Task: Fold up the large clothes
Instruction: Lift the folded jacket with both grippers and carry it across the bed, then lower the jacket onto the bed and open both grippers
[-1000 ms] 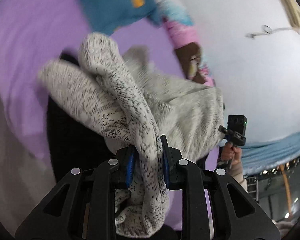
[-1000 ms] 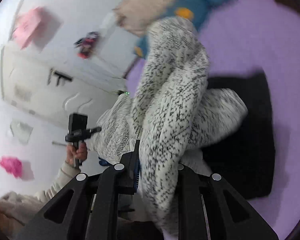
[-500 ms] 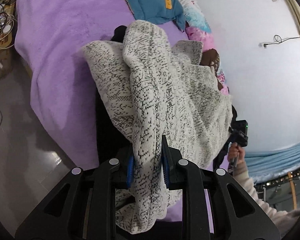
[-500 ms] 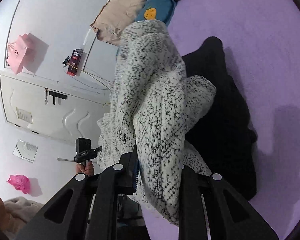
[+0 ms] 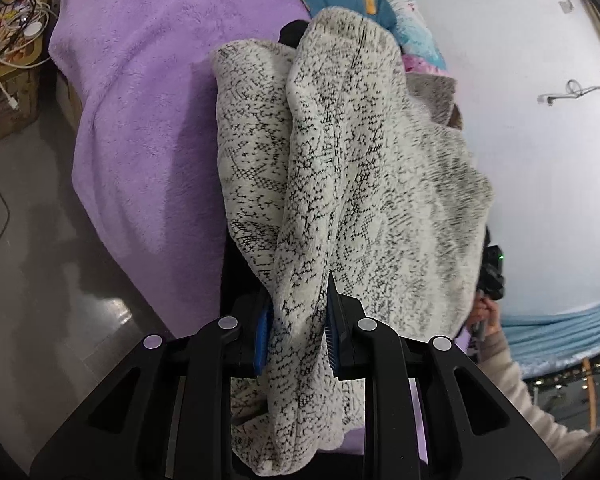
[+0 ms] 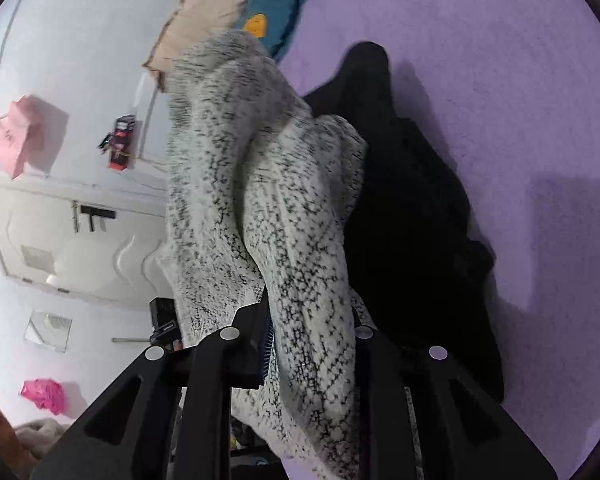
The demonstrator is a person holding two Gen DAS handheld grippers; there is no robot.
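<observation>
A large white knit garment with black flecks (image 5: 340, 184) hangs in the air over a purple bed (image 5: 148, 92). My left gripper (image 5: 298, 320) is shut on one bunched end of it. My right gripper (image 6: 310, 332) is shut on another bunched part of the same garment (image 6: 268, 184), which drapes between the two. A black garment (image 6: 412, 216) lies on the purple bed (image 6: 500, 60) beneath and behind the knit one; in the left wrist view only a small black tip (image 5: 294, 32) shows. The right gripper also shows at the left wrist view's right edge (image 5: 490, 268).
A teal pillow (image 6: 276, 12) and a beige pillow (image 6: 204, 12) lie at the bed's head. Patterned bedding (image 5: 416, 40) lies by the white wall. The grey floor (image 5: 32, 248) and a box with cables (image 5: 8, 52) are left of the bed. A white door (image 6: 72, 232) stands behind.
Both grippers have kept hold of the knit garment and carried it back from the pillows toward the bed's near edge. It now hangs longer and straighter, and more of the black garment shows.
</observation>
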